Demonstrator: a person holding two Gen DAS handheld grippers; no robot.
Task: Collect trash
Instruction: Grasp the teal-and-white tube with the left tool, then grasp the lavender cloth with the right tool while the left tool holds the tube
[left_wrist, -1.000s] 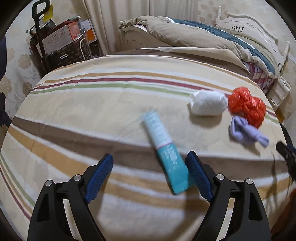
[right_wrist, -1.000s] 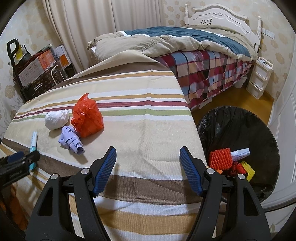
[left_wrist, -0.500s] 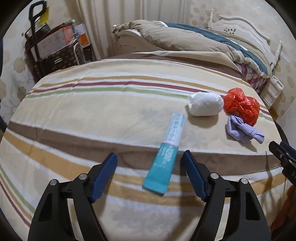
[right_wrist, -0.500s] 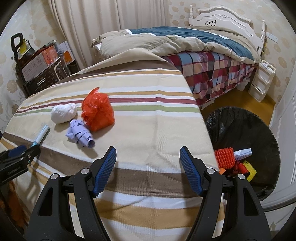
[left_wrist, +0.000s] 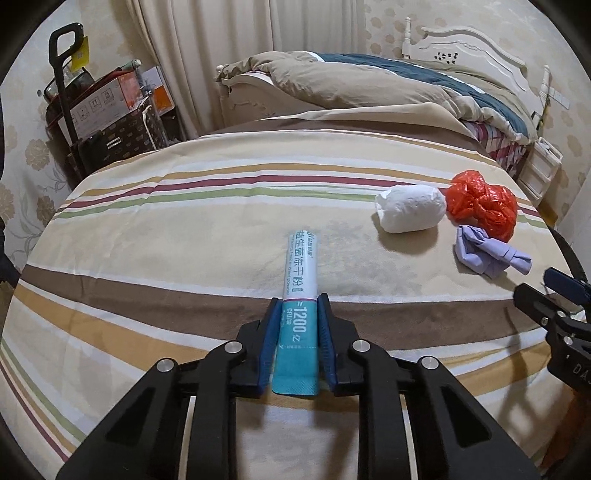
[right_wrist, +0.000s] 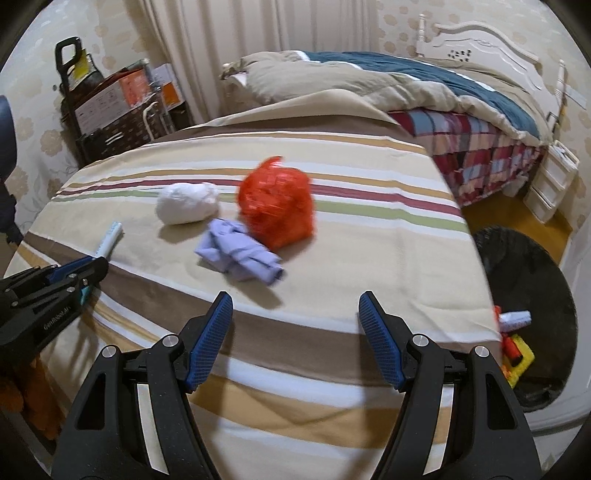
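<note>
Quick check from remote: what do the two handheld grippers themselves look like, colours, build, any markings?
Both match: the left gripper and right gripper have matte black angular plastic frames with silver round bolt heads at the pivots, and long blue fingers with finely textured pads. The left body carries small white lettering, roughly "GenRobot.AI". No cables or sleeves show.

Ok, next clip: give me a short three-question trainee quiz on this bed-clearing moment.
1. True or false: the left gripper is shut on the teal sachet.
2. Which item lies nearest the open right gripper? A) white wad B) purple paper C) red bag
3. Fill in: the black trash bin stands on the floor to the ____ of the striped blanket in the right wrist view.

Key: 1 true; 2 B; 3 right.
</note>
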